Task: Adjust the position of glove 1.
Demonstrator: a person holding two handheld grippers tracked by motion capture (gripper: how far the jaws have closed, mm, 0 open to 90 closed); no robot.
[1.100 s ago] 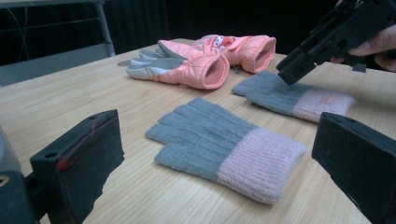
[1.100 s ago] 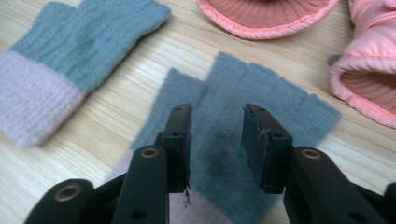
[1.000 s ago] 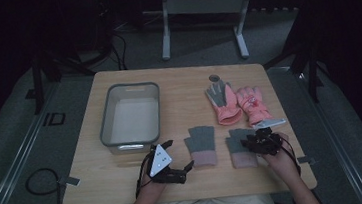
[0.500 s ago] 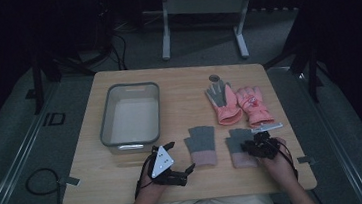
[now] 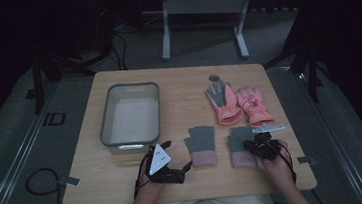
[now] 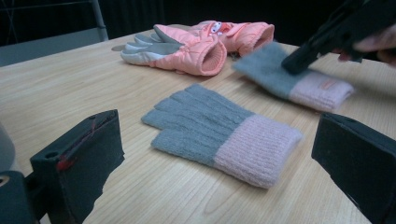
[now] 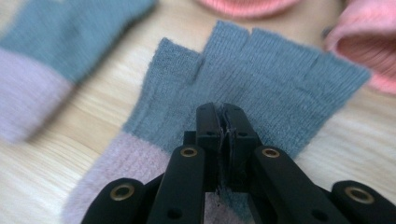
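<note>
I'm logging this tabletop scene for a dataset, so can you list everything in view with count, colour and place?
knit gloves: 2, grey with pink cuffs, near edge of table, side by side.
padded gloves: 2, salmon pink, one palm grey, right far part of table.
bin: 1, grey, left part of table.
small round thing: 1, grey, beyond the padded gloves.
table: 1, light wood.
metal stand: 1, grey, on the floor behind.
left gripper: 1, black, open, facing the left knit glove.
right gripper: 1, black, shut on the right knit glove.

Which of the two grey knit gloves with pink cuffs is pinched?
The right-hand grey knit glove with pink cuff, nearest the pink padded gloves: the right gripper is shut on its fabric. The other lies untouched.
</note>
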